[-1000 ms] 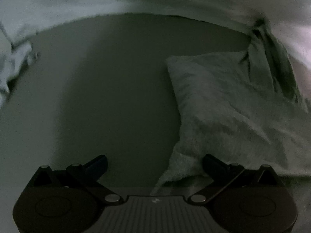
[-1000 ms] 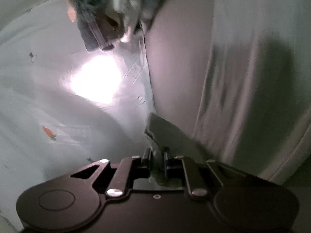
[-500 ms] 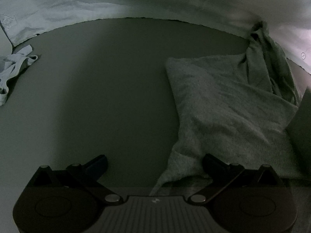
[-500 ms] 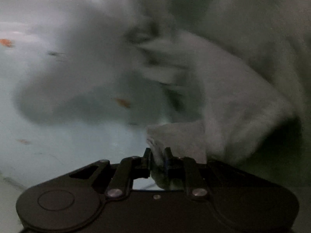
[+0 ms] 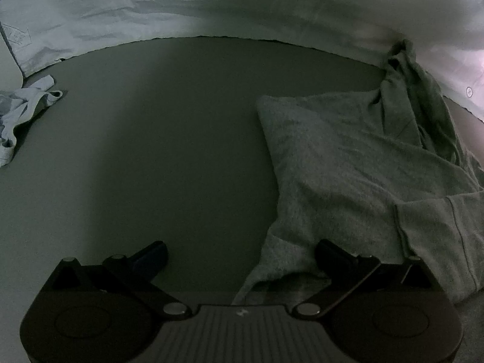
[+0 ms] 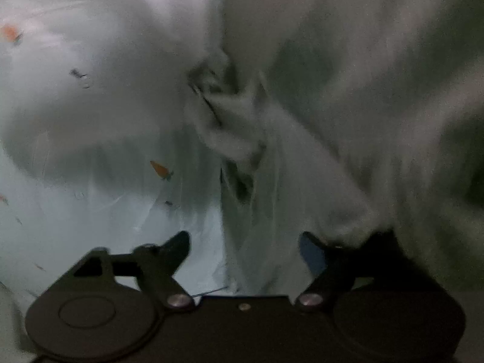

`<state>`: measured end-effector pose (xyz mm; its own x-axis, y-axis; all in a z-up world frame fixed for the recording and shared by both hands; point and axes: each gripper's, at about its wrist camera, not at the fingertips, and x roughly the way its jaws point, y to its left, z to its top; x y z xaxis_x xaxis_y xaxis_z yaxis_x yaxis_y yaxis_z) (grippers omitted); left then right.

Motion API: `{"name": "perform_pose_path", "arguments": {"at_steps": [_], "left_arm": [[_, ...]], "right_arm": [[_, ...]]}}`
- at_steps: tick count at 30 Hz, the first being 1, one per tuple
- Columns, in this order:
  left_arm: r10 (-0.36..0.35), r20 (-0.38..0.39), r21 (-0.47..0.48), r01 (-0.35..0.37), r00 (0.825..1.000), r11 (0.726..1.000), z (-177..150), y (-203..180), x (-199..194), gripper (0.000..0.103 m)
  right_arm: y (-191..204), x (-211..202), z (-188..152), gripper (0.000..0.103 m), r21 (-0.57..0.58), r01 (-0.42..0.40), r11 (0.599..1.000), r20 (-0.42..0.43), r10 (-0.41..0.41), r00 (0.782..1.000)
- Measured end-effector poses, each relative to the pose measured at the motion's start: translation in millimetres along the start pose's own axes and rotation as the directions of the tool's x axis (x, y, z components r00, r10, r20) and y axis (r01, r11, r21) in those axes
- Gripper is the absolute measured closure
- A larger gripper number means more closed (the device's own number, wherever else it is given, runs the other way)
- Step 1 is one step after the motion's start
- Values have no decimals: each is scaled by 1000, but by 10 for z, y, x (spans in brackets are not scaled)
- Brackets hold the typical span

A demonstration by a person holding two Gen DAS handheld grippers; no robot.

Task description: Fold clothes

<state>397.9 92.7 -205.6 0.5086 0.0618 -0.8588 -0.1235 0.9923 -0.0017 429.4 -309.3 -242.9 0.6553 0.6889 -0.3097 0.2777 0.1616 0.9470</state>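
Dim light over the bed, and the left gripper (image 5: 240, 252) sits with its jaws spread wide, holding nothing. Its left finger (image 5: 151, 254) rests over the bare dark sheet (image 5: 157, 139); its right finger (image 5: 335, 255) lies on the near edge of the grey garment (image 5: 357, 163), not clamped on it. In the left wrist view that garment sprawls from about five o'clock up towards two o'clock, one bunched part climbing to the edge of the pale printed quilt (image 5: 211, 6), and a hemmed fold (image 5: 435, 230) draped at four o'clock. Over at nine o'clock, well apart from it, a small light-coloured piece of clothing (image 5: 21, 112) lies crumpled on the sheet.

Now the right gripper (image 6: 243, 240): its jaws are opening, already wide, and nothing is pinched between them. In the blurred right wrist view the grey garment (image 6: 348, 96) fills the frame from twelve round to four o'clock, with a fold of it brushing the tip of the right finger (image 6: 317, 251). The quilt (image 6: 75, 199), dotted with small orange prints, spreads from seven to ten o'clock. Whether cloth touches the left finger (image 6: 177, 246) cannot be told.
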Motion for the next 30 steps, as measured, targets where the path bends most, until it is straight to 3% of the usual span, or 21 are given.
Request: {"name": "perform_pose_path", "arguments": {"at_steps": [3, 5, 7, 8, 10, 11, 14, 15, 17, 20, 23, 26, 27, 28, 30], "left_arm": [[10, -16, -15, -10, 1000, 1000, 29, -24, 3, 0], [17, -32, -29, -18, 999, 999, 43, -35, -17, 0], [24, -56, -46, -27, 998, 999, 65, -40, -19, 0], [27, -69, -55, -31, 997, 998, 77, -40, -19, 0], [33, -96, -75, -40, 995, 996, 100, -37, -31, 0], [36, -107, -82, -45, 994, 996, 109, -38, -42, 0], [55, -85, -81, -62, 995, 995, 105, -55, -188, 0], [55, -65, -77, -60, 996, 995, 100, -66, -257, 0], [36, -25, -62, -38, 999, 997, 104, -101, -376, 0], [-15, 29, -31, 16, 999, 999, 136, -236, -487, 0], [-90, 50, 50, 87, 995, 995, 146, -481, -531, 0], [-170, 43, 163, 161, 984, 973, 112, -814, -493, 2], [-196, 40, 202, 184, 980, 962, 88, -929, -465, 8], [-217, 32, 234, 203, 976, 951, 61, -1024, -434, 20], [-238, -6, 292, 229, 971, 928, 17, -1210, -340, 31]], "right_arm": [[221, -296, 74, 0, -250, 160, 955, 138, -128, 982], [371, -461, 81, 0, -407, 313, 858, 272, -214, 938], [487, -589, 31, 0, -540, 484, 688, 417, -281, 864], [510, -621, -4, 0, -575, 572, 585, 495, -308, 813], [460, -664, -20, 0, -560, 728, 394, 637, -357, 683], [392, -677, -8, 0, -537, 778, 326, 681, -378, 627], [142, -699, 56, 0, -508, 835, 212, 712, -444, 545], [72, -723, 55, 0, -502, 842, 198, 717, -450, 533], [-23, -833, 30, 0, -489, 838, 240, 731, -411, 545], [-27, -786, 52, 0, -478, 845, 240, 738, -412, 534], [-29, -750, 56, 0, -477, 845, 241, 739, -410, 534], [-25, -734, 74, 0, -477, 845, 242, 740, -409, 534], [-21, -733, 76, 0, -476, 845, 242, 740, -408, 534], [-17, -729, 75, 0, -476, 845, 243, 740, -408, 534], [-22, -730, 75, 0, -477, 845, 242, 740, -407, 535]]}}
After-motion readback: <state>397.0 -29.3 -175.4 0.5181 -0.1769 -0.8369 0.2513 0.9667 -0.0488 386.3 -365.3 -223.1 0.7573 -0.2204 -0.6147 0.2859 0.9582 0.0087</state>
